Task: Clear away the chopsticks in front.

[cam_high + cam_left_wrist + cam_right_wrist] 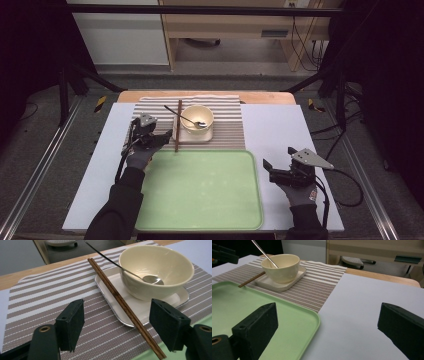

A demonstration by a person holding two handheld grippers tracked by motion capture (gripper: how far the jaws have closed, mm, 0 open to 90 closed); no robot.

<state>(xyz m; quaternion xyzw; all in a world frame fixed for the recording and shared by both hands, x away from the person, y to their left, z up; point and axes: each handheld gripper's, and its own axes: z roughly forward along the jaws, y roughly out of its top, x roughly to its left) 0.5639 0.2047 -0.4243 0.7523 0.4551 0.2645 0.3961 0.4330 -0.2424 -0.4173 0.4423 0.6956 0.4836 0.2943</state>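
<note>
High view shows the left tool [161, 136] hovering over the striped placemat [227, 127] beside the pair of chopsticks [177, 126], the thing it seems to be going for. Its jaws stand wide with the near end of the chopsticks [125, 306] running between them, nothing pinched yet. No earlier frame is to hand, so I judge only that the pads are clear of the wood.

The chopsticks lie together, their middle propped on the left rim of the small white tray [117, 307] that carries the cream bowl [156, 270] – that lift off the mat probably leaves room for a pad to slip under. Their tips overhang the edge of the green tray [200, 190], which sits bare on the bench, likely the place things are meant to go. A spoon [150, 279] rests in the bowl, handle leaning out over the rim.

The right tool [277, 167] waits wide apart and holding nothing, right of the green tray over the pale bench cover [362, 305].

Hard to tell – whether the chopstick tips touch the green tray or hang just above it; the left gripper view cuts them off at the bottom.
</note>
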